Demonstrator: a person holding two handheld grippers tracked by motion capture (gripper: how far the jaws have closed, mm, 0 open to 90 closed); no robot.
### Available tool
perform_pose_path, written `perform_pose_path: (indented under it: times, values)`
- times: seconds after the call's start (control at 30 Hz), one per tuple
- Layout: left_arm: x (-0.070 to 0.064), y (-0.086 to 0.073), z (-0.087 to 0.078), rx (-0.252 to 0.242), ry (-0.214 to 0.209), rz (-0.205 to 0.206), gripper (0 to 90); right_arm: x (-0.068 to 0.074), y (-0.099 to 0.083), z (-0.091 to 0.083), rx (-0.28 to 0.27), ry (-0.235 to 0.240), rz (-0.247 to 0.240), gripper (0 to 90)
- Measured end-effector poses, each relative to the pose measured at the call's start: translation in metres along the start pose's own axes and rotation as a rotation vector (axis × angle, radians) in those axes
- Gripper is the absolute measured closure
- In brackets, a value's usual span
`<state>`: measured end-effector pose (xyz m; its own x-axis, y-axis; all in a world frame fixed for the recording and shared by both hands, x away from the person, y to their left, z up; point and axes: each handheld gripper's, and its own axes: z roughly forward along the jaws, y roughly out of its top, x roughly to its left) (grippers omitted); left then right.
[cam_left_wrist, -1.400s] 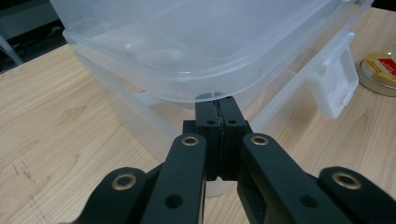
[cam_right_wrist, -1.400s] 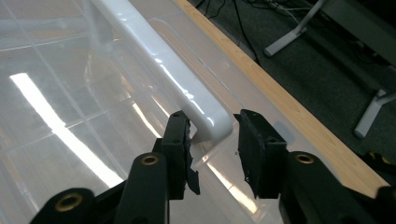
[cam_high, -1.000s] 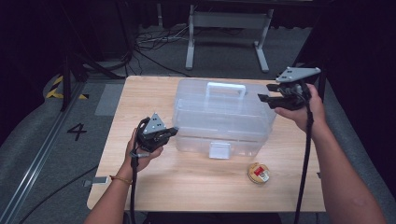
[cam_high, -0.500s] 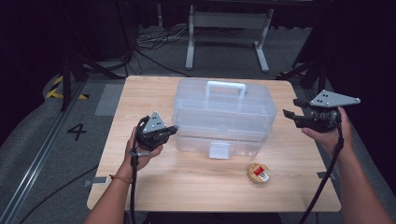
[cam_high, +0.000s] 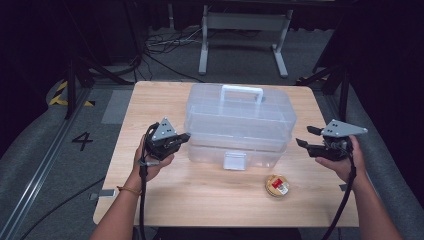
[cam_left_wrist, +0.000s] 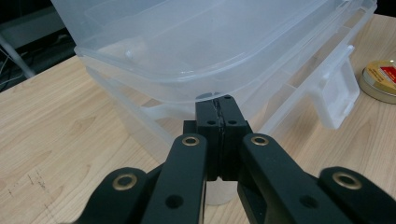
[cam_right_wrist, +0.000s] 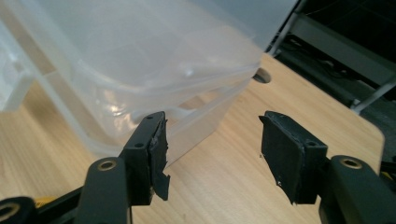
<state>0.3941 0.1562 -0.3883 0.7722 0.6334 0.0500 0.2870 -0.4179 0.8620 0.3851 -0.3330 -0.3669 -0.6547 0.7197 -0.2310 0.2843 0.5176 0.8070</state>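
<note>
High view looks forward and down over the wooden table (cam_high: 165, 100) from the person's side, while both gripper views sit low and close, facing opposite ends of the clear plastic box (cam_high: 239, 125) they share.

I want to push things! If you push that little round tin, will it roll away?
Probably not: the tin lies flat on the table, so it would likely slide. It looks small and shallow, so probably light. Tipped onto its round edge, it could roll.
</note>
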Motion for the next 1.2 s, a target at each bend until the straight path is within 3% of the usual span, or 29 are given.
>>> perform_pose_path:
  times: [0.27,0.47,0.7,1.0,1.2]
  values:
    - [0.001,0.001,0.000,0.001,0.003,0.000,90.0,0.007,-0.003,0.014,-0.030,0.006,-0.001,40.8]
    - [0.002,0.002,-0.001,-0.015,0.000,-0.010,90.0,0.009,-0.004,0.020,-0.090,0.012,0.008,41.6]
    - [0.001,0.002,-0.002,-0.011,0.003,0.008,86.5,0.008,0.001,0.014,-0.214,-0.038,0.012,47.0]
    - [-0.007,0.001,-0.002,-0.010,-0.052,0.062,81.2,0.008,0.016,0.010,-0.283,-0.108,-0.025,56.6]
    - [-0.017,0.000,0.007,0.031,-0.086,0.109,78.3,0.008,0.022,0.011,-0.305,-0.141,-0.027,60.6]
